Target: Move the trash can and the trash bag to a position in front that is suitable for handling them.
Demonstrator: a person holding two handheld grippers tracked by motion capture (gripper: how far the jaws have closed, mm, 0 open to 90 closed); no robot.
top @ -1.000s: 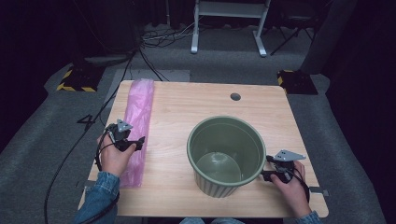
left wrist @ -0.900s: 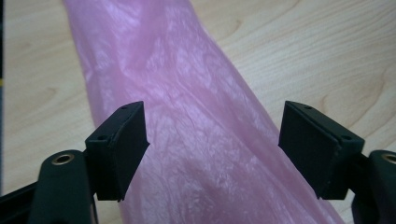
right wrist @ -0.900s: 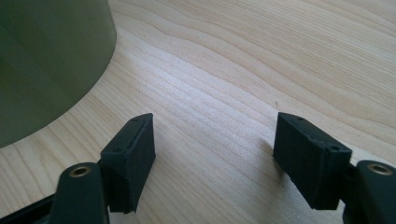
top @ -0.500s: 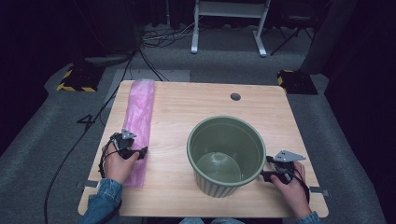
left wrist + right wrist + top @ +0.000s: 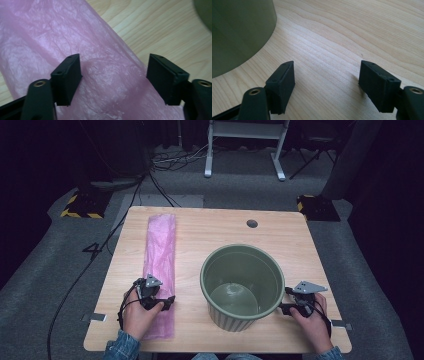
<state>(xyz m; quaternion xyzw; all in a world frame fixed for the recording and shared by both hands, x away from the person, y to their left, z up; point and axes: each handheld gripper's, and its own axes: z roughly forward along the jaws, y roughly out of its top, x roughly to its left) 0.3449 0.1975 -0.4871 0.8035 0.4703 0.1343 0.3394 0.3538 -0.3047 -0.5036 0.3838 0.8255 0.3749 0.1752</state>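
Lying flat on the wooden table (image 5: 215, 227), the pink plastic bag (image 5: 161, 255) is folded into a long strip. Long axis runs from the near edge toward the far edge, parallel to the table's left side; far end near the back left corner, near end under the person's left hand (image 5: 137, 317).

Left gripper (image 5: 167, 301): low over the near part of the strip, jaws spread wide. In the left gripper view the crinkled pink film (image 5: 100, 75) lies between and below both jaws; nothing gripped.

Right gripper (image 5: 284, 309): on the table just beside the green ribbed bin (image 5: 242, 287), at its right base. Jaws wide apart over bare wood (image 5: 332, 72), bin wall (image 5: 239, 32) at left, holding nothing.

Change from a second ago: left gripper has come down the strip toward the person and sits lower. Right gripper, bin and bag unmoved.
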